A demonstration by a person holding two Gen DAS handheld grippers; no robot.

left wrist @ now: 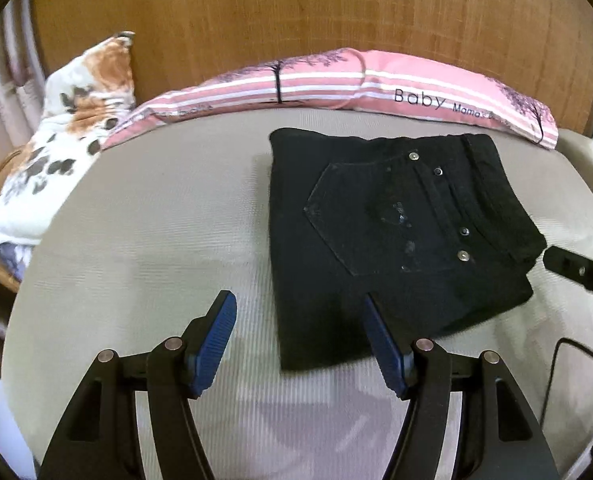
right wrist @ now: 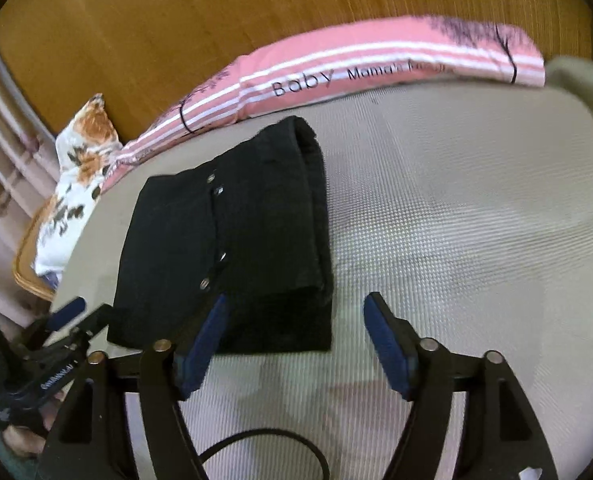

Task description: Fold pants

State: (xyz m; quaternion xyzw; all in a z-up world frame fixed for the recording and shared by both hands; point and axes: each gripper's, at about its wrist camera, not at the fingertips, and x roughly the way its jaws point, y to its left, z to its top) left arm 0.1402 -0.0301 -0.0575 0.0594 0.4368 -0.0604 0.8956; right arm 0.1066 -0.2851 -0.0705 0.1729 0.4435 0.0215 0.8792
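Black pants (left wrist: 392,236) lie folded into a compact rectangle on the beige bed sheet (left wrist: 144,232), back pocket and metal rivets facing up. They also show in the right wrist view (right wrist: 232,248). My left gripper (left wrist: 296,340) is open and empty, hovering just in front of the pants' near edge. My right gripper (right wrist: 296,340) is open and empty, at the pants' near right corner. The right gripper's tip shows at the right edge of the left wrist view (left wrist: 580,272). The left gripper shows at the lower left of the right wrist view (right wrist: 68,320).
A pink striped pillow (left wrist: 336,80) lies along the wooden headboard (left wrist: 296,8). A floral pillow (left wrist: 64,132) sits at the back left. A black cable (right wrist: 264,448) runs under the right gripper. The bed's left edge drops off near a wooden frame (right wrist: 28,280).
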